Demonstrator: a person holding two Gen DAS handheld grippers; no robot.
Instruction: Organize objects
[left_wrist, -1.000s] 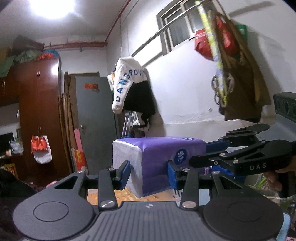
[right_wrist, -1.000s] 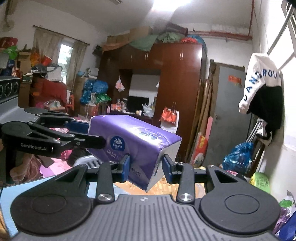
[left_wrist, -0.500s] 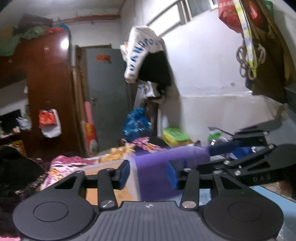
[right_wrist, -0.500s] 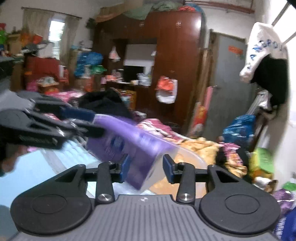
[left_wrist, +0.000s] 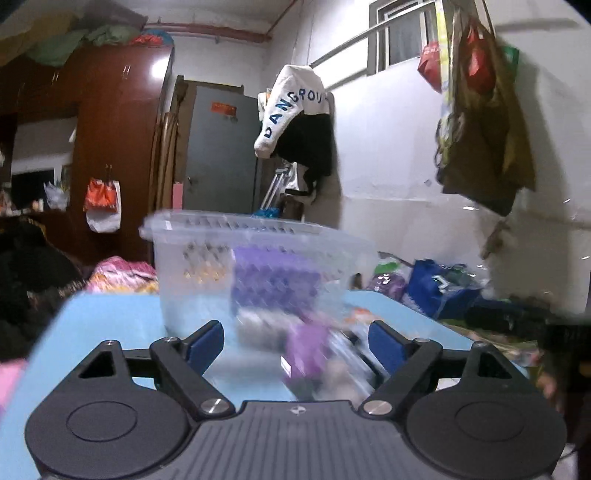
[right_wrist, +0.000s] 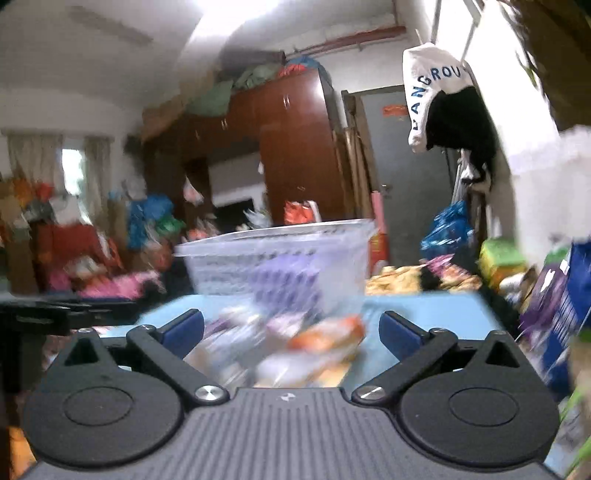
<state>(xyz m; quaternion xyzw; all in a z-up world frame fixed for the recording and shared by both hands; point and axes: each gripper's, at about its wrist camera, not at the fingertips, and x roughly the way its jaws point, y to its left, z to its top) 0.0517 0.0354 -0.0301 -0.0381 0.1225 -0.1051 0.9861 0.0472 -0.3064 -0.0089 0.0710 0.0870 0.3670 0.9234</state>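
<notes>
Just changed: a second ago both grippers held the purple plastic-wrapped tissue pack (left_wrist: 275, 280) up in the air between them; now it sits inside the clear perforated plastic basket (left_wrist: 192, 240) on the light blue table (left_wrist: 110, 317), seen through the basket wall.
Left gripper (left_wrist: 295, 343): its jaws have just been opening and stand wide apart, nothing pressed between the blue pads; it has come down low, close in front of the basket.
Right gripper (right_wrist: 291, 330): its jaws have just been opening too, spread wide and clamped on nothing; it is also low over the table.
Still loose: a blurred heap of small packets (right_wrist: 295, 347), orange, white and purple, lies on the table just before the basket; the same heap shows as purple and grey blur (left_wrist: 317, 354) ahead of the left pads. Too smeared to name each one.
Task meaning: the tissue pack looks put away, so one item is done. I'd judge the packets are next, with both hands free to take them.
Risk: the heap is crowded, so a grab may catch two at once.
</notes>
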